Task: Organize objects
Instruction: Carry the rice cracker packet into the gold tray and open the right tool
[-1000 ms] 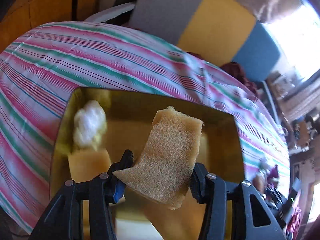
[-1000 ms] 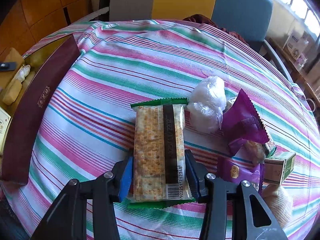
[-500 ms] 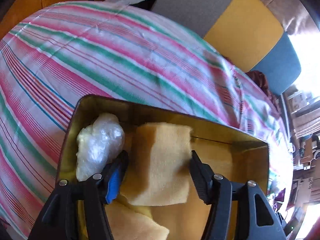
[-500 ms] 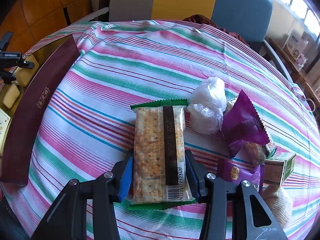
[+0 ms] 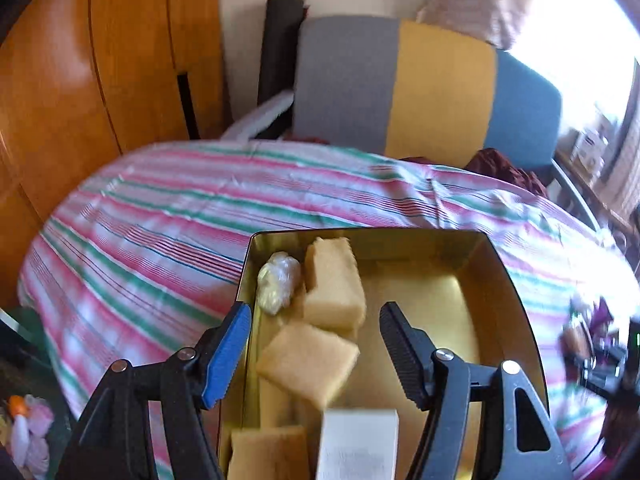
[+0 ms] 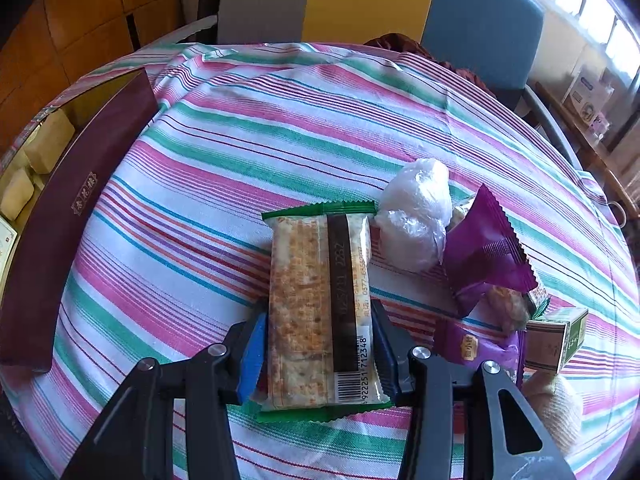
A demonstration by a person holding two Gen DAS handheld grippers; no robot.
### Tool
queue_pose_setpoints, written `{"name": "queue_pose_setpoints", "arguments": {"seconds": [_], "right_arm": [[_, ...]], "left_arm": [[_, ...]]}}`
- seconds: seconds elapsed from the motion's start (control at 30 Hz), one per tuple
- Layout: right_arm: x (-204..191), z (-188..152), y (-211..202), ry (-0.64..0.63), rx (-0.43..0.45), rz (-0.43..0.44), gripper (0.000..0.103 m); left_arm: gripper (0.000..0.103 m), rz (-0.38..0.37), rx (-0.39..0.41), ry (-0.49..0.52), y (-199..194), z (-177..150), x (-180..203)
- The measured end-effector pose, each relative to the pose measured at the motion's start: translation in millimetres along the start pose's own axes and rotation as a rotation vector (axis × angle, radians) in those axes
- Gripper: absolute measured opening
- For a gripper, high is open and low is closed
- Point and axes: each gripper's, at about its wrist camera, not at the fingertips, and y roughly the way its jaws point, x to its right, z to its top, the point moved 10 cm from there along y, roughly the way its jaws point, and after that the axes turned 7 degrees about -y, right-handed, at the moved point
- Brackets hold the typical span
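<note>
Now left fingers point(image 5: 316, 344) gape empty; right fingers point(image 6: 318, 354) clamp cracker packet point(image 6: 320, 308).

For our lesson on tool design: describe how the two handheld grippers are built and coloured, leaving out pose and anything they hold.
Both the left gripper and the right gripper are black plastic frames with silver screws. Each has one blue pad and one black ribbed pad. No cables, markings or sleeves show.
</note>
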Motion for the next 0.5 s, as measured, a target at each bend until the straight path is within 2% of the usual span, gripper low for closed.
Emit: {"name": "queue_pose_setpoints", "arguments": {"seconds": [0.2,0.5], "right_arm": [[1.5,-0.7,-0.1,0.009,0.008,-0.001,0.047],[2.0,-0.9,0.3,0.039,0.019,-0.025,0.047]], "left_arm": [[0.068,-0.012,0.064,0.036,-36.9,-21.9,13.5],[0.068,-0.036,0.065,0.061,-49.9,-40.7,23.2]]}}
